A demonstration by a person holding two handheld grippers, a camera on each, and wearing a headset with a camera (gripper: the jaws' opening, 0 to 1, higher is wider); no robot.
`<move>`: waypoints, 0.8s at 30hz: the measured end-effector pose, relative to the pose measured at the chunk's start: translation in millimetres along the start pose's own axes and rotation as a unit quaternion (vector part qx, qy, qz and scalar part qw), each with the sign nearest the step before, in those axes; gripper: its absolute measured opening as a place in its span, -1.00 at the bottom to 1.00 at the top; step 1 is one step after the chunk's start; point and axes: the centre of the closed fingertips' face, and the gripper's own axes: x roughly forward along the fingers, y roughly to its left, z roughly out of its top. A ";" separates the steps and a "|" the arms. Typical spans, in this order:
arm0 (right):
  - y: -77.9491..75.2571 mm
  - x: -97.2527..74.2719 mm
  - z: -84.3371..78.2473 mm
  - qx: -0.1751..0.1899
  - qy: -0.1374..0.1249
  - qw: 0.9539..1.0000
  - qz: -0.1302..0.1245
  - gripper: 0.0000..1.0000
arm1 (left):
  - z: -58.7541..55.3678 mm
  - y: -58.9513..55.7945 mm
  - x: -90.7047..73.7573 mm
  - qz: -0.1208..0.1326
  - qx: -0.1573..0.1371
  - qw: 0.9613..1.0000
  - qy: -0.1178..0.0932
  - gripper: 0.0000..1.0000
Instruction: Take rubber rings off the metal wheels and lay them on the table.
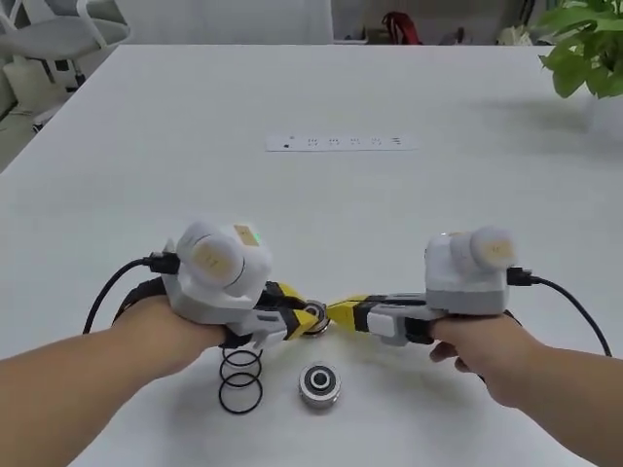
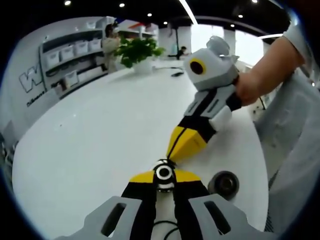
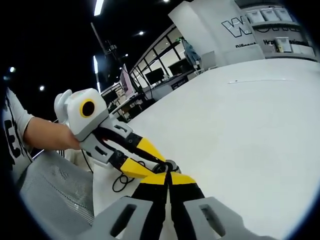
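Observation:
My left gripper [image 1: 304,317] [image 2: 164,176] is shut on a small metal wheel [image 1: 314,316] [image 2: 164,172] and holds it just above the white table [image 1: 321,204]. My right gripper [image 1: 336,313] [image 3: 169,173] comes in from the right. Its yellow tips are shut at the wheel's rim, pinching the black rubber ring there. A second metal wheel [image 1: 319,384] [image 2: 223,184] lies flat on the table below the tips. Two loose black rubber rings [image 1: 240,379] [image 3: 120,182] lie side by side under the left gripper.
A white power strip [image 1: 341,142] lies flat in the middle of the table. A potted plant [image 1: 589,49] stands at the far right corner. Black cables [image 1: 107,292] trail from both grippers. An office chair [image 1: 58,34] stands beyond the far left edge.

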 end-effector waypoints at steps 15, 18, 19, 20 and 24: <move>4.0 -0.7 -0.8 -0.013 0.007 1.000 0.006 -1.00 | 0.0 -2.2 0.1 0.000 0.004 1.000 0.001 -0.77; 5.4 -0.8 -1.3 -0.016 0.009 1.000 0.007 -1.00 | 0.2 -2.7 0.1 -0.002 0.004 1.000 0.001 -0.77; 5.4 -0.7 -1.4 -0.016 0.009 1.000 0.007 -1.00 | 0.3 -3.0 0.1 -0.002 0.005 1.000 0.002 -0.77; 5.7 -0.5 -1.6 -0.018 0.010 1.000 0.008 -1.00 | 0.3 -3.2 0.1 -0.002 0.005 1.000 0.002 -0.77; 10.2 0.7 -0.8 -0.021 0.009 1.000 0.014 -1.00 | 0.3 -4.2 0.0 -0.003 0.006 1.000 0.001 -0.77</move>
